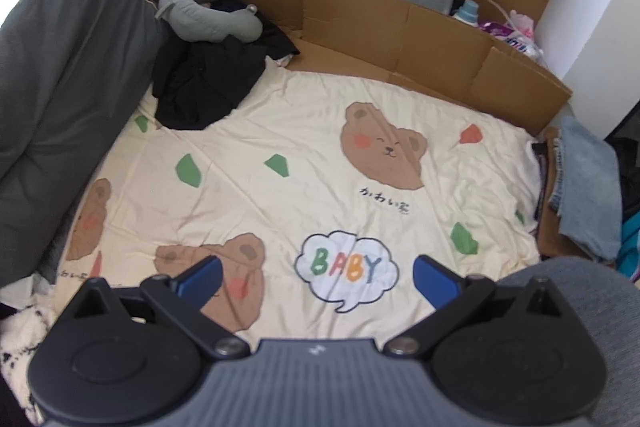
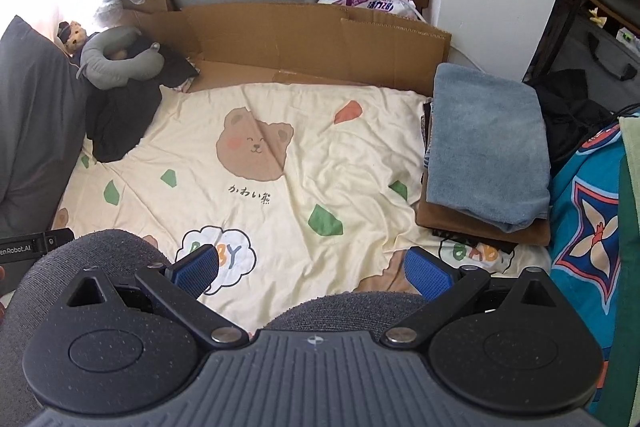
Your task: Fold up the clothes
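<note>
Currently, item one: my left gripper (image 1: 316, 277), blue fingers spread wide, nothing between them, hovering over the near edge of the bear-print sheet (image 1: 280, 131). Item two: my right gripper (image 2: 312, 269), fingers likewise splayed and empty, above the person's grey-clad knees (image 2: 348, 311). Item three, the work to be done: a crumpled heap of black clothes (image 1: 208, 83) at the far left corner of the sheet, partly under a grey neck pillow (image 1: 208, 11) and beside a dark grey cushion (image 1: 68, 67). Item four, work done: a folded stack (image 2: 486, 151) with a blue towel on top, at the sheet's right edge, near my right fingers. I judge the heap lies ahead and to the left of both grippers, well apart from either, the left gripper being the nearer; its long axis runs roughly toward me. A forward-left reach seems called for, clearing the pillow.
</note>
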`<state>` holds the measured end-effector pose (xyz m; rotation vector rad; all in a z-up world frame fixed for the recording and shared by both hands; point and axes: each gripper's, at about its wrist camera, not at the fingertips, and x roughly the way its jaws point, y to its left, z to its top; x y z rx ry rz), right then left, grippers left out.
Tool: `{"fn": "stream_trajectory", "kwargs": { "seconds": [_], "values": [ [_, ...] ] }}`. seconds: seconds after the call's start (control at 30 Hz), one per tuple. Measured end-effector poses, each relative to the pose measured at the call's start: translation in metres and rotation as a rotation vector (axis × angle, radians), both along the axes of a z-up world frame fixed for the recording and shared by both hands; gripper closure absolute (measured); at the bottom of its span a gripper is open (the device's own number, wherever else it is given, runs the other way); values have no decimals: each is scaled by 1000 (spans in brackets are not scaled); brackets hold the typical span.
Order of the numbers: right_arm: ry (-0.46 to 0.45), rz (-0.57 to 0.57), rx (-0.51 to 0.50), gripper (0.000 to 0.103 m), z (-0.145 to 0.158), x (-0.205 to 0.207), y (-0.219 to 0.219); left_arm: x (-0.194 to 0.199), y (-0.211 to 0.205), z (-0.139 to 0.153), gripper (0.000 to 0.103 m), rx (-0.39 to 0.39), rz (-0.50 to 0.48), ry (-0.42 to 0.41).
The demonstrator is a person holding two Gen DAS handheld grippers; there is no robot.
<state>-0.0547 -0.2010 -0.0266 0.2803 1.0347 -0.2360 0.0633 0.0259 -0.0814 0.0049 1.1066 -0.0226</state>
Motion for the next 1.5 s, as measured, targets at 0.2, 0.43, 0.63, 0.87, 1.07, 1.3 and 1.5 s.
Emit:
{"fn": "stream_trajectory", "kwargs": {
  "seconds": [0.2,0.43,0.63,0.87,1.07,1.3,1.5],
  "values": [
    [0,2,5,1,0,1,-3,-1,1,1,1,2,23,-1],
    [-7,15,27,1,-2,2,-4,-3,2,2,1,26,41,-6],
    [-12,14,32,1,-3,3,-4,-3,-1,2,1,41,35,-7],
    [-11,8,29,1,-3,3,-6,-3,-5,3,1,22,-1,-17],
    [-14,-2,32,1,1,-3,-11,-7,-7,10,1,-1,-7,-9],
    [-23,-7,35,1,6,-14,-13,-16,-17,21,1,6,-29,-26],
    [-27,-13,24,1,10,-19,-14,-20,-25,28,1,40,-51,-56]
  ]
}}
